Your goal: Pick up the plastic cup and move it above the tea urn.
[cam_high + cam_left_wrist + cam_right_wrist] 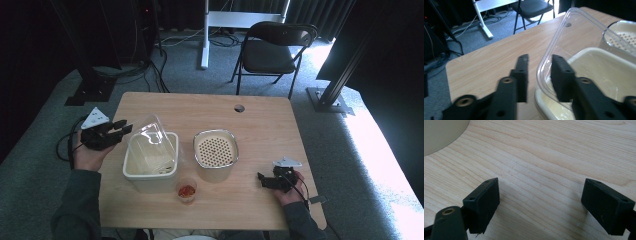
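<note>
A clear plastic lid (150, 137) leans tilted on the back of a cream rectangular container (150, 174). My left gripper (124, 127) is at the lid's left side. In the left gripper view the lid's (574, 37) rim stands between the jaws of the open left gripper (540, 75), with a small gap on the left side, above the container (604, 70). My right gripper (261, 179) rests open low over the table's front right, and bare wood shows between the jaws of the right gripper (541, 205).
A round bowl with a perforated insert (215, 148) stands right of the container, and its cream side (441, 132) is at upper left in the right gripper view. A small cup of red bits (187, 190) sits near the front edge. A folding chair (272, 47) is beyond the wooden table (260, 120).
</note>
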Demonstrator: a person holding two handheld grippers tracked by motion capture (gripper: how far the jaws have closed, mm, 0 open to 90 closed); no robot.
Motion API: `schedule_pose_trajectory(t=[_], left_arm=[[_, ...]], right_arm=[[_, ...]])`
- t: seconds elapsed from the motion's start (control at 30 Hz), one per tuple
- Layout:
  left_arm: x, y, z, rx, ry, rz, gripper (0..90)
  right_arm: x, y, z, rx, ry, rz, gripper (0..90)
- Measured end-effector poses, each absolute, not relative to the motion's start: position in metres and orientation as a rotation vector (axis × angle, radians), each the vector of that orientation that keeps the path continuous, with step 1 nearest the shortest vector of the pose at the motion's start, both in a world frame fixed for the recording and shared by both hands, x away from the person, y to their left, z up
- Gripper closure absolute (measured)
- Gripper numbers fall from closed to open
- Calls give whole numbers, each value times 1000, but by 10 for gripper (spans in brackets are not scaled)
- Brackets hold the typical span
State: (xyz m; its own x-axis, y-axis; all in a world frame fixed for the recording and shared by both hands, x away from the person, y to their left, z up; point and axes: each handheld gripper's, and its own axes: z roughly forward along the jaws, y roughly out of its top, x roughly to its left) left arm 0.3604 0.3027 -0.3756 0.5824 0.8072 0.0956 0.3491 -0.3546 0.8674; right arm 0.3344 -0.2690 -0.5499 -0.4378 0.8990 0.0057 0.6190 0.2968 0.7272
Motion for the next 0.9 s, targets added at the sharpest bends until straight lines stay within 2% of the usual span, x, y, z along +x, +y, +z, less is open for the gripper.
schedule_pose_trajectory(t=[0.07,0.13,0.33,0.57,0.9], left_arm=[[360,302,-375,1944,924,673,781],[357,306,-369,1917,921,712,800],[347,312,-354,1863,877,749,785],[333,309,-343,1857,830,756,603],[325,309,-352,1830,870,708,523]], right_arm=[[334,-269,-550,1358,2166,938,145],[334,-269,-550,1357,2166,938,145],[334,-269,-550,1358,2166,938,145],[334,-269,-550,1360,2166,938,145],[334,-269,-550,1358,2167,938,145]])
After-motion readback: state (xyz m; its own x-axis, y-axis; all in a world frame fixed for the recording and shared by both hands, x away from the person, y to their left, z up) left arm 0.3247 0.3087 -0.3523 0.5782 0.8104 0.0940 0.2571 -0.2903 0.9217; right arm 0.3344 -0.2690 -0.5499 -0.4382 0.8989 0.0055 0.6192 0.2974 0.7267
